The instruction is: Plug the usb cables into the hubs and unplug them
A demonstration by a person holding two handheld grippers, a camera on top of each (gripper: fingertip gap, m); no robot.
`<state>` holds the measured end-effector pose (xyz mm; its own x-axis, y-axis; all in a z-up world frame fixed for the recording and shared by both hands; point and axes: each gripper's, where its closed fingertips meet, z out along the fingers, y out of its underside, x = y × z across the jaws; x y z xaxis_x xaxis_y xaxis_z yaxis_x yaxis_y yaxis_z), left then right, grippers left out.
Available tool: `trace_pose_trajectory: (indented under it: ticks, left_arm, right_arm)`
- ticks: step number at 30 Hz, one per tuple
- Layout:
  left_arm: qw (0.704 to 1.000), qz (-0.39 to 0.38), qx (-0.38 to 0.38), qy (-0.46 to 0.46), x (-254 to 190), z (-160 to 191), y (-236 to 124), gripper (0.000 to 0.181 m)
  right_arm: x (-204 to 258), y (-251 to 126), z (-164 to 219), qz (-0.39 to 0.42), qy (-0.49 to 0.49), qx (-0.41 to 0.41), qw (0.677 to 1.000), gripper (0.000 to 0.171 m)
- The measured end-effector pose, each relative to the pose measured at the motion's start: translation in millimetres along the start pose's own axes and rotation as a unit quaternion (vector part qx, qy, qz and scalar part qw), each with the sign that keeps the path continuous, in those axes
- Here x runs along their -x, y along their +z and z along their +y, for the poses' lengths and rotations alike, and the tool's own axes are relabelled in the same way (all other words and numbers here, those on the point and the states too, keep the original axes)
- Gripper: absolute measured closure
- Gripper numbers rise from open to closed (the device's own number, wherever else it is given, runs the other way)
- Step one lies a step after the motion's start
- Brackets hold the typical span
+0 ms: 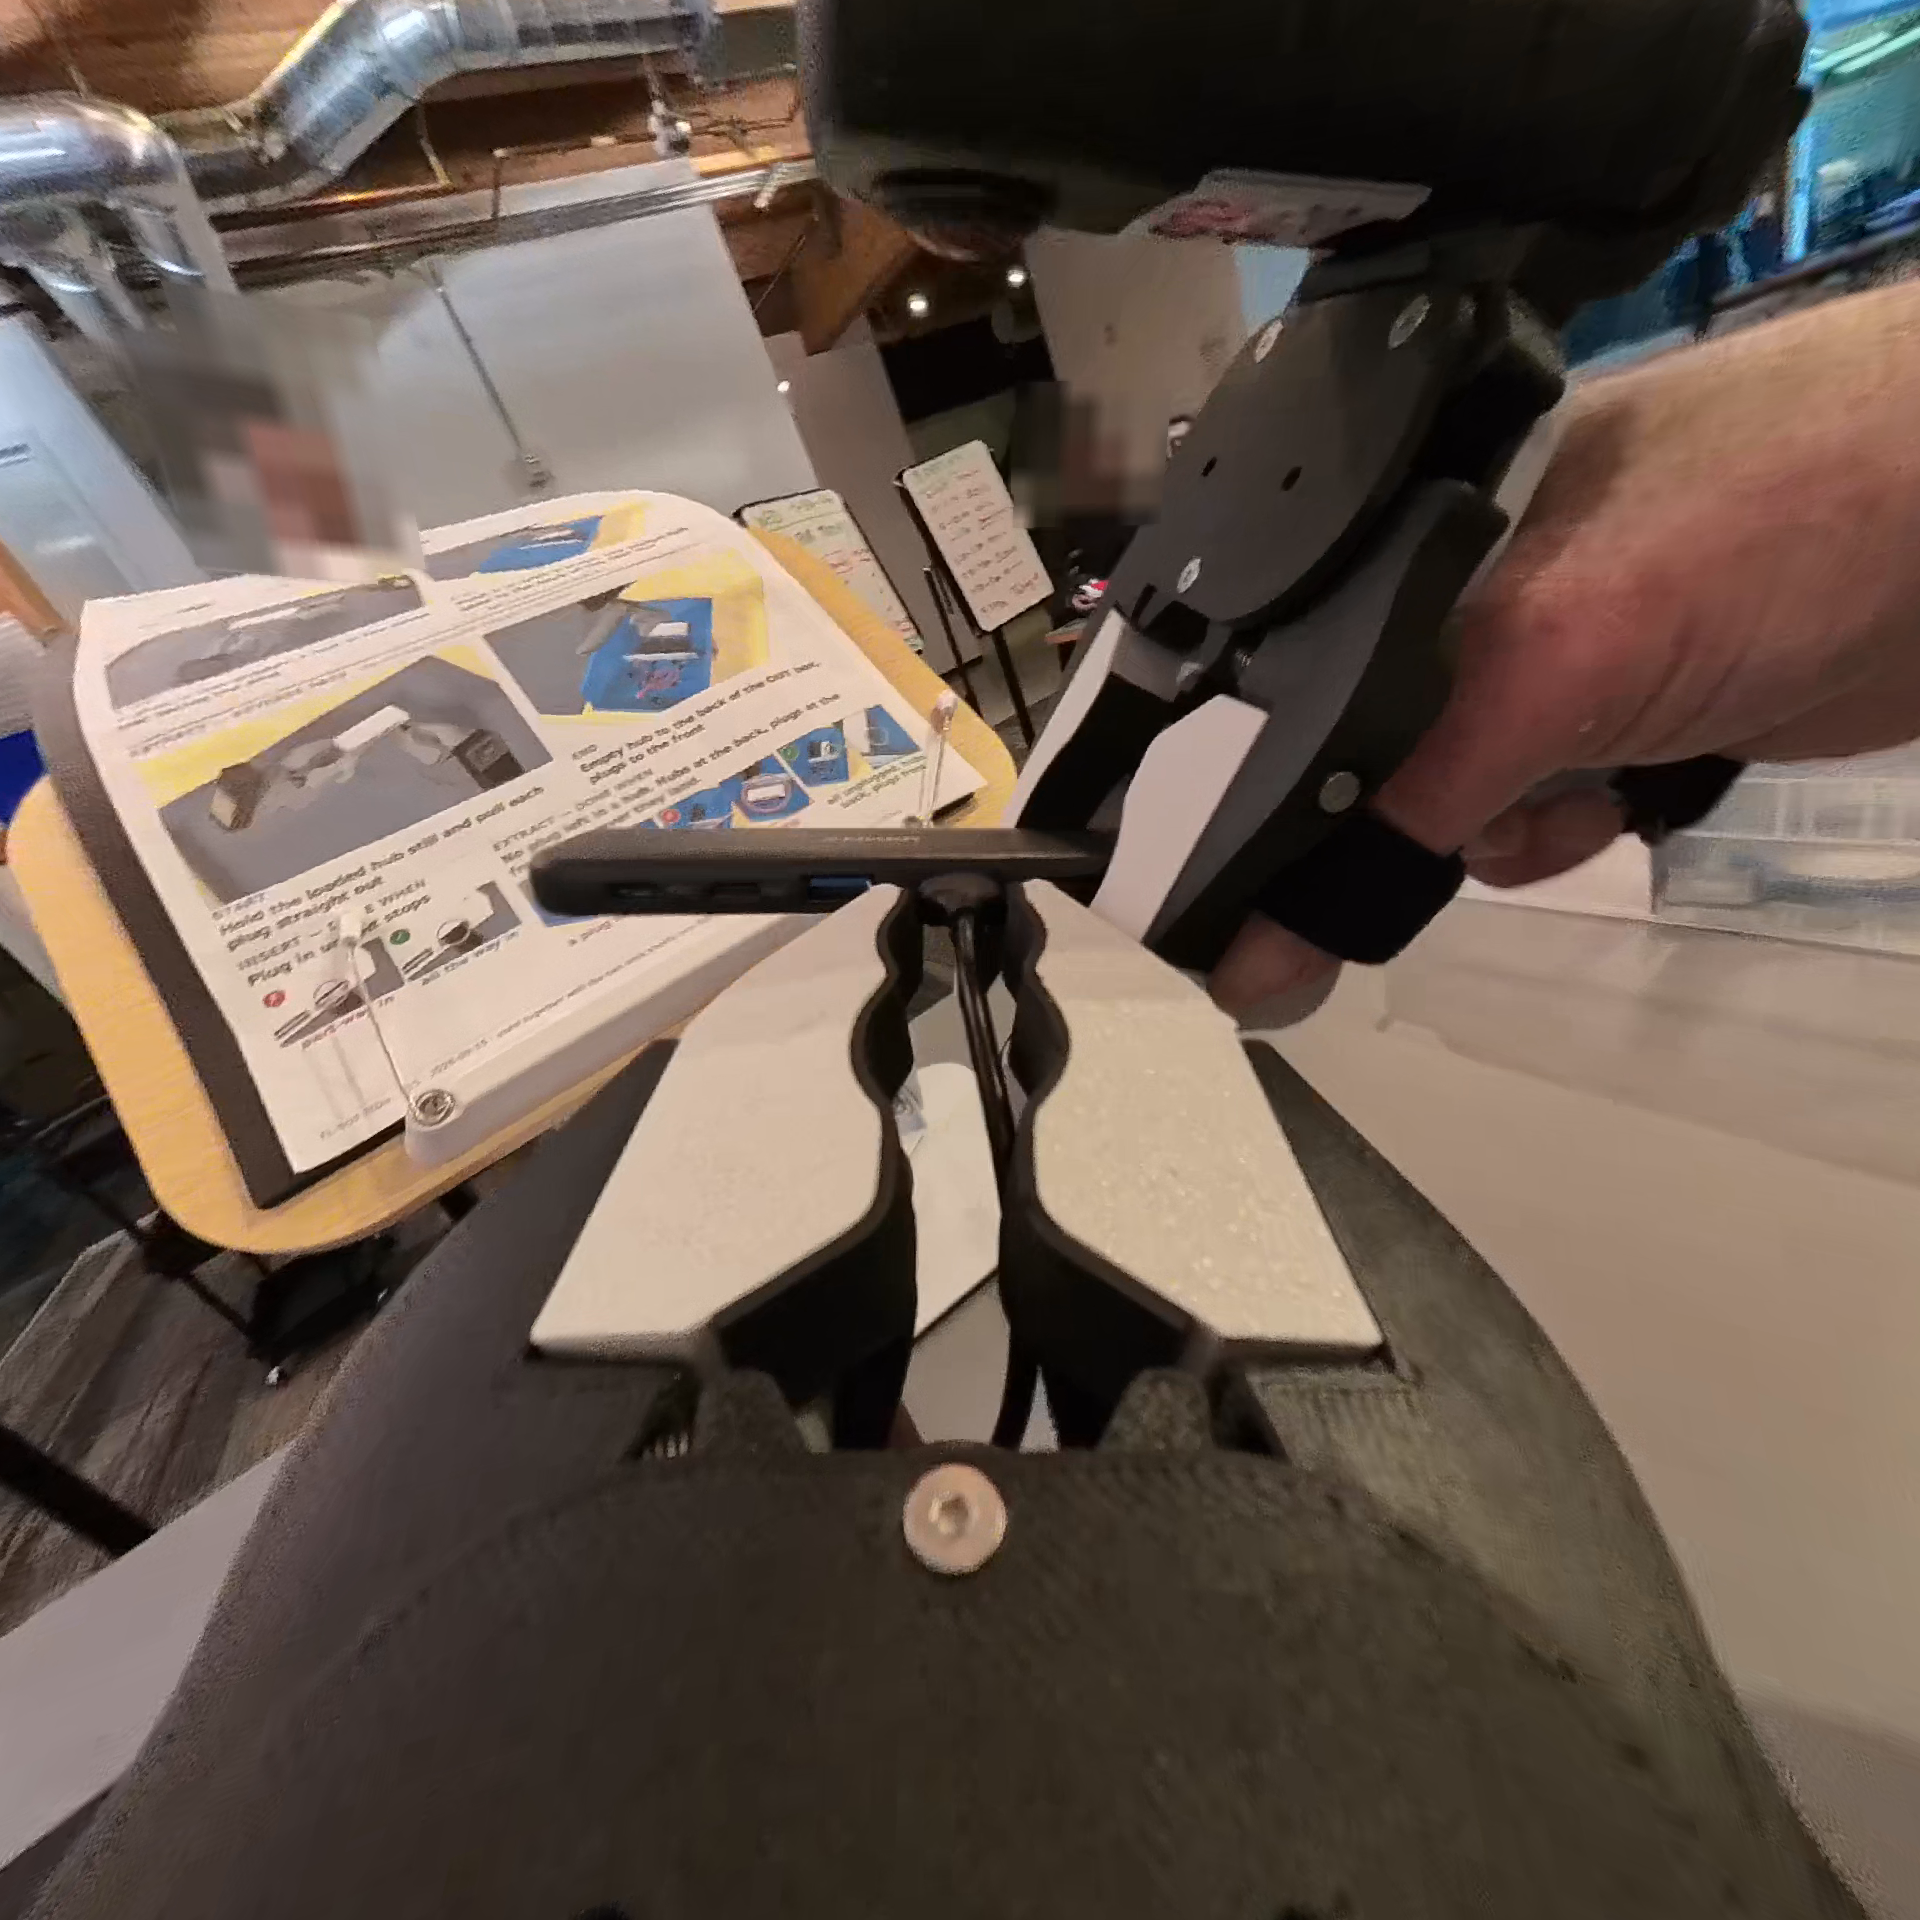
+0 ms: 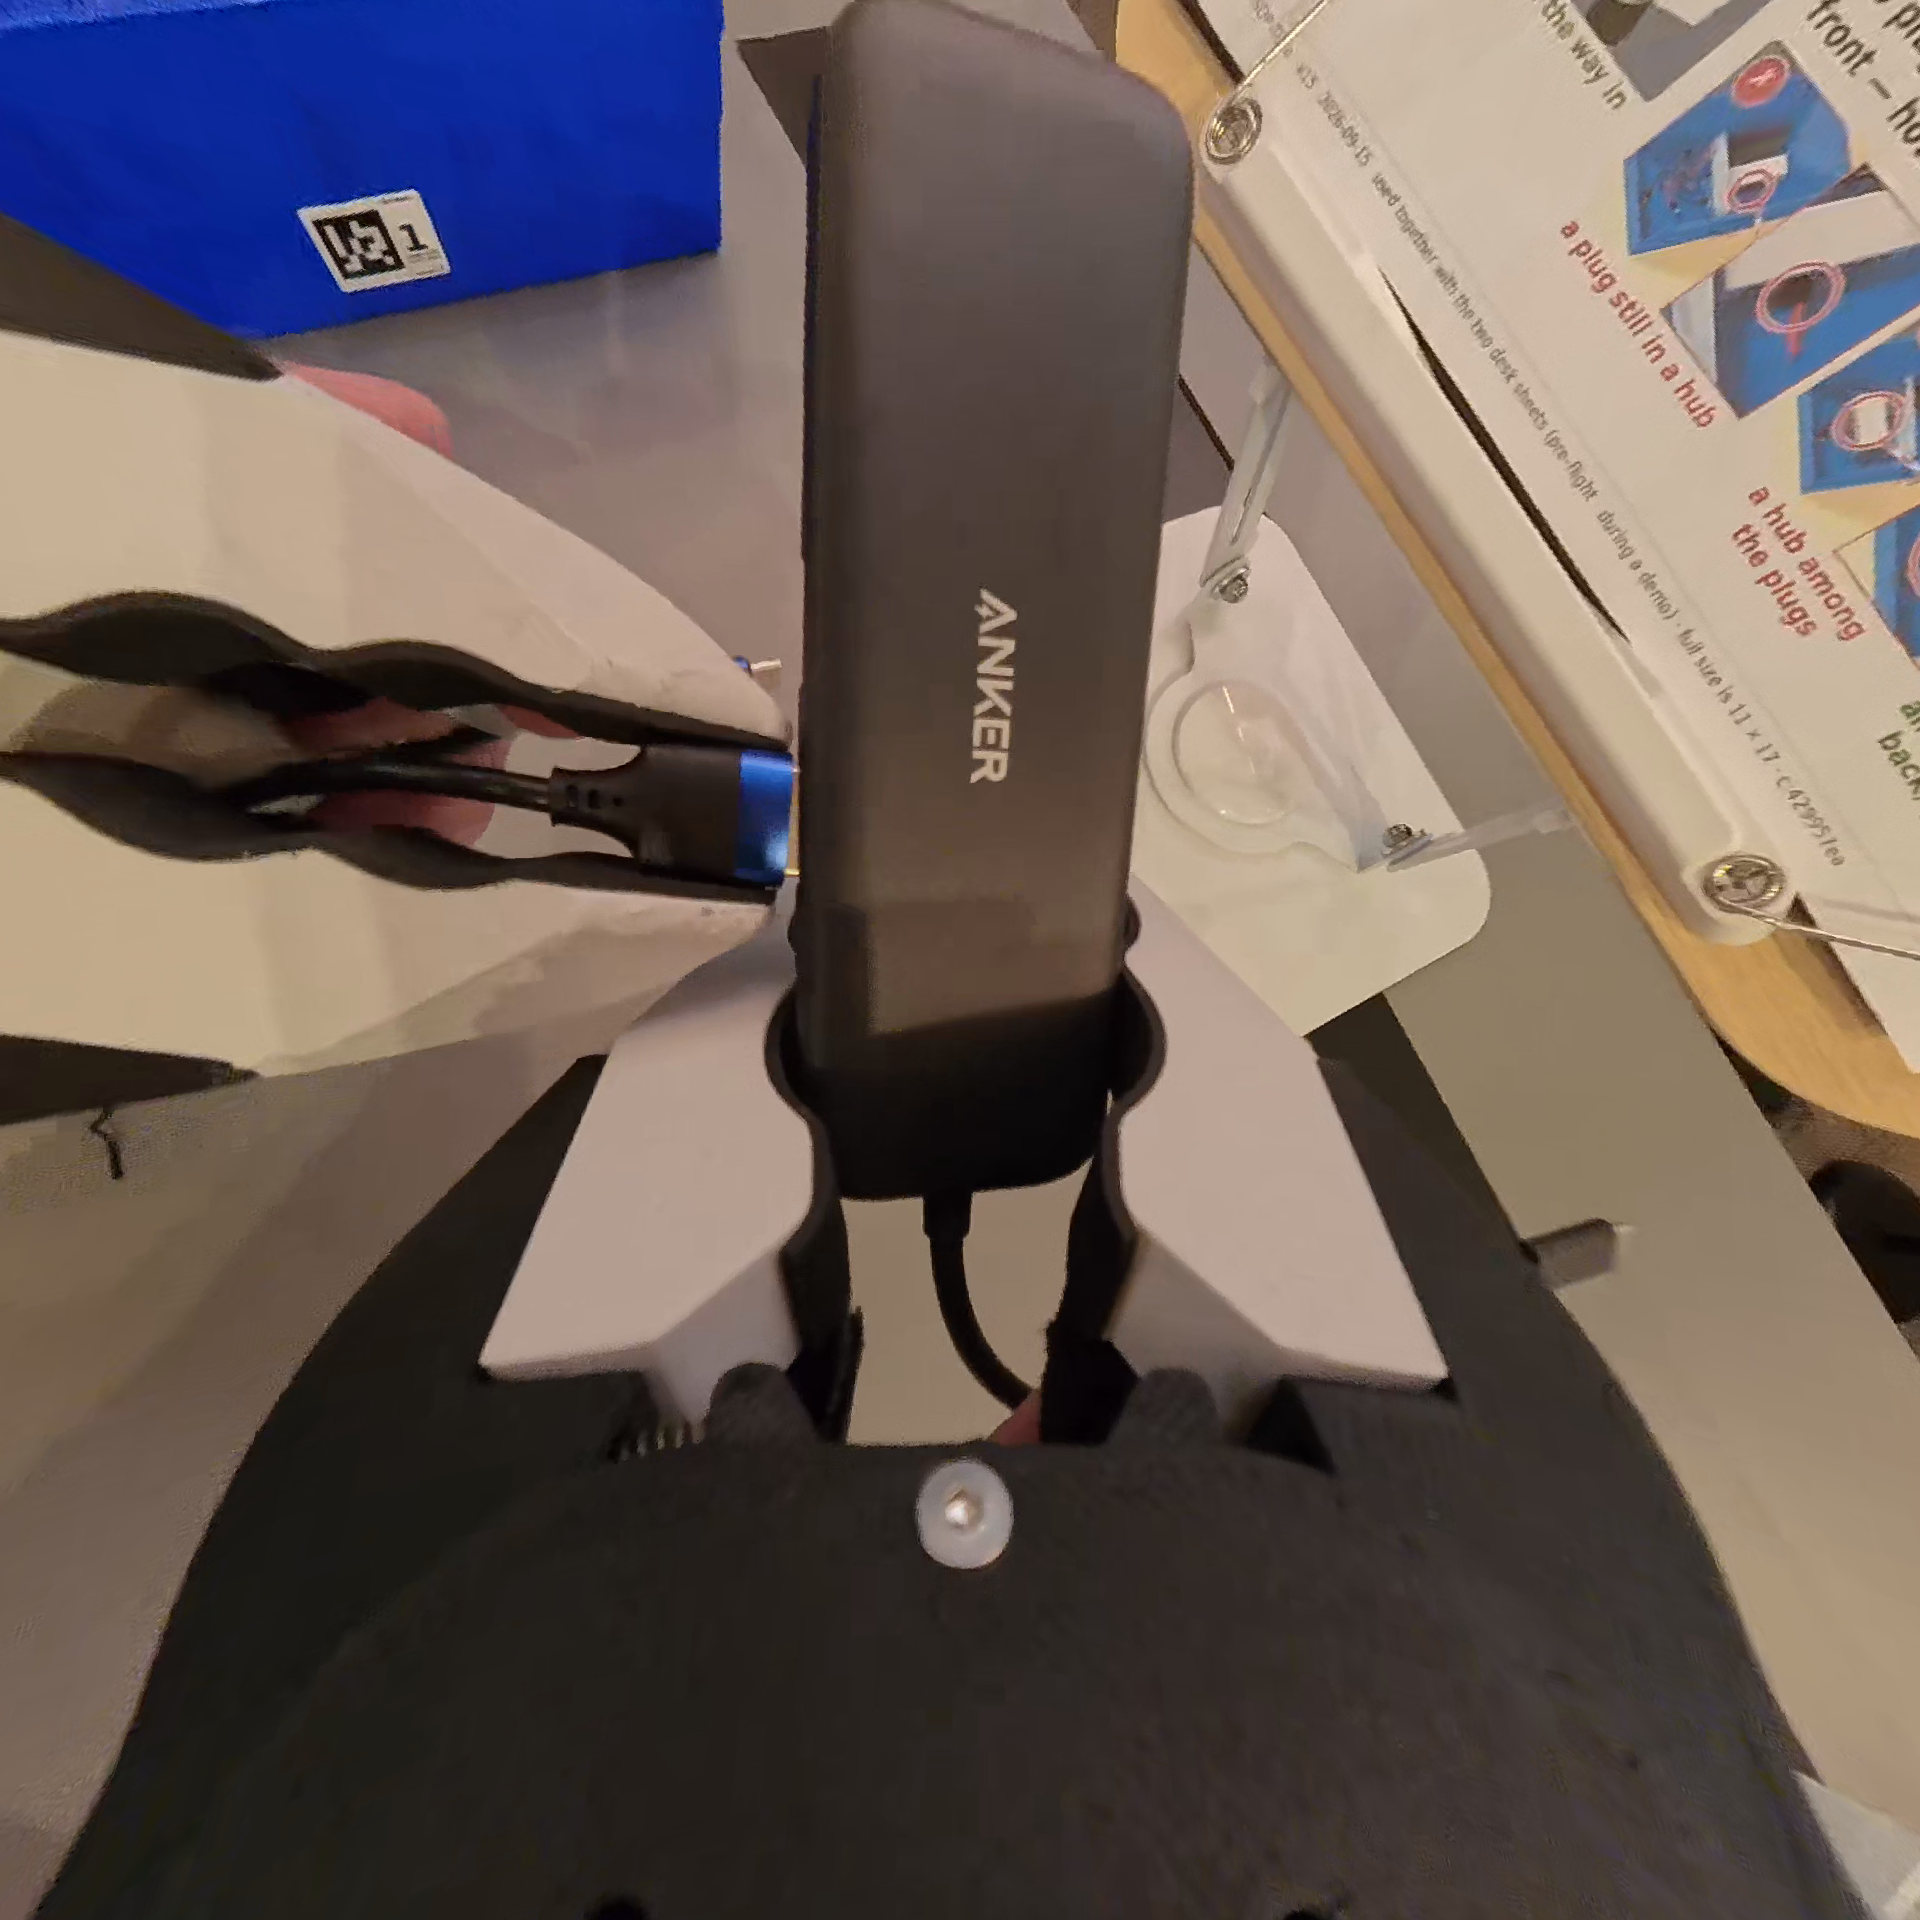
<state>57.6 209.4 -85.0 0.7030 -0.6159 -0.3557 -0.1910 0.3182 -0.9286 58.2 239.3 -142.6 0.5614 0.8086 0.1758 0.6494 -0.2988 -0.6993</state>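
Right wrist view: my right gripper (image 2: 961, 1049) is clamped on the near end of the black USB hub (image 2: 997, 582), w/ the hub sticking straight out past the fingertips and its short black lead (image 2: 961, 1288) looping back between the fingers. Biggest thing beyond the hub is the blue bin (image 2: 353, 135) w/ a square marker tag, far left of the hub on the grey table (image 2: 1621, 1195). Right of the hub, an instruction sheet (image 2: 1683, 343) sits on a tilted wooden board (image 2: 1382, 582) w/ a white stand.

Left of the hub, my left gripper (image 2: 774, 810) pinches the USB plug (image 2: 727, 816), black body w/ blue metal collar; collar end is right against the hub's side edge. Can't tell how far it's seated.

Left wrist view: left gripper (image 1: 961, 904) closed on the plug (image 1: 951, 894), black cable (image 1: 987, 1049) trailing back betw. the fingers, plug meeting the hub (image 1: 810, 868) from below. Hub lies crosswise, open ports (image 1: 727, 891) showing to the left of the plug. Right gripper (image 1: 1086, 831) holds the hub's right end, a person's hand (image 1: 1600, 665) on its handle.
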Motion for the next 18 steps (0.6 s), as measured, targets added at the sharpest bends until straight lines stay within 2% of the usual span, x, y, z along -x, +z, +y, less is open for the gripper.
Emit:
trace_pose_trajectory:
  ticks: [4,6,8,10,13,18]
  left_arm:
    - [1.0,0.02,-0.008,-0.01,-2.2,-1.2,0.2,0.166]
    - [1.0,-0.021,0.002,0.011,1.5,-1.6,-1.0,0.167]
    - [0.998,-0.042,-0.026,0.041,-2.2,-15.8,-8.7,0.166]
    - [0.996,-0.054,-0.03,0.07,-8.4,-24.4,-10.5,0.167]
    - [0.997,-0.053,-0.036,0.053,3.6,-16.7,-7.7,0.166]
    - [0.997,-0.056,-0.039,0.045,13.0,-24.4,-11.1,0.166]
  right_arm:
    - [-2.3,-3.7,0.4,0.005,-0.016,0.005,1.0,0.124]
    - [-5.4,-2.1,-1.9,0.022,0.007,0.006,1.0,0.124]
    - [-24.7,-1.3,2.2,0.068,0.046,0.01,0.997,0.124]
    - [-18.8,-1.6,-1.6,0.031,0.075,-0.02,0.996,0.124]
    - [-16.3,-5.3,-1.3,0.05,0.05,-0.017,0.997,0.124]
    - [-17.8,-9.6,3.3,0.051,0.049,-0.018,0.997,0.124]
